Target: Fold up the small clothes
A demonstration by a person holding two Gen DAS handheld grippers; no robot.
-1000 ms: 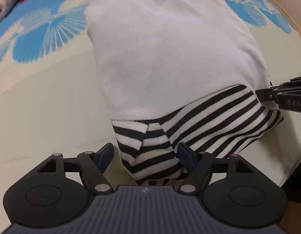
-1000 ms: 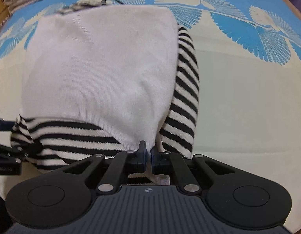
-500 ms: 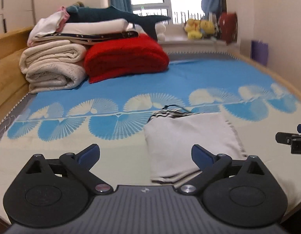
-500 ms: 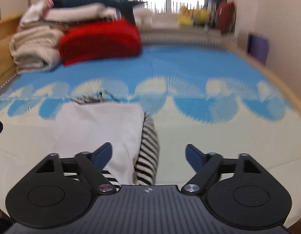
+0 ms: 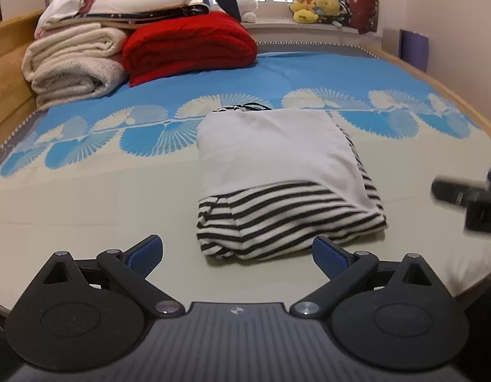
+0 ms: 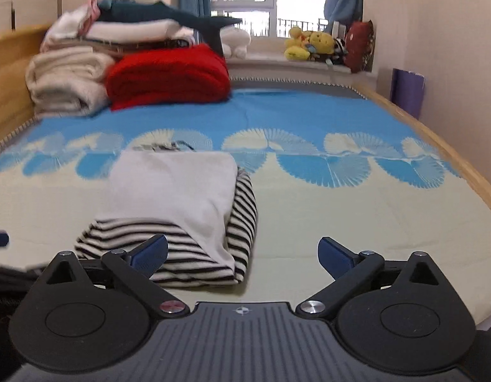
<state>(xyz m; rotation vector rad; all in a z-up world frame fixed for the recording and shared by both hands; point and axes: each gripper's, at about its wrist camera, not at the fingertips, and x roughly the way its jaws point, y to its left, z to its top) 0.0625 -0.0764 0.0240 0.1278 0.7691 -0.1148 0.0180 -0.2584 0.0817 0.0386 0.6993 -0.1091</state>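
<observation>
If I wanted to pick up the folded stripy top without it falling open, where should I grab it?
Probably the thick, rounded near edge of the folded white and black-striped knit top, where its layers stack together. Come in low from the front with an open hand-held gripper, since that edge faces the cameras and sits slightly raised off the bedsheet.

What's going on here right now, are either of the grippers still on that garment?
Neither one is. The left gripper and the right gripper both have their jaws wide open and sit back from the folded white and black-striped knit garment, which lies as a compact bundle on the blue and cream fan-patterned bedspread. A second ago both were right at its near edge, the right one shut there. The fold looks finished.
</observation>
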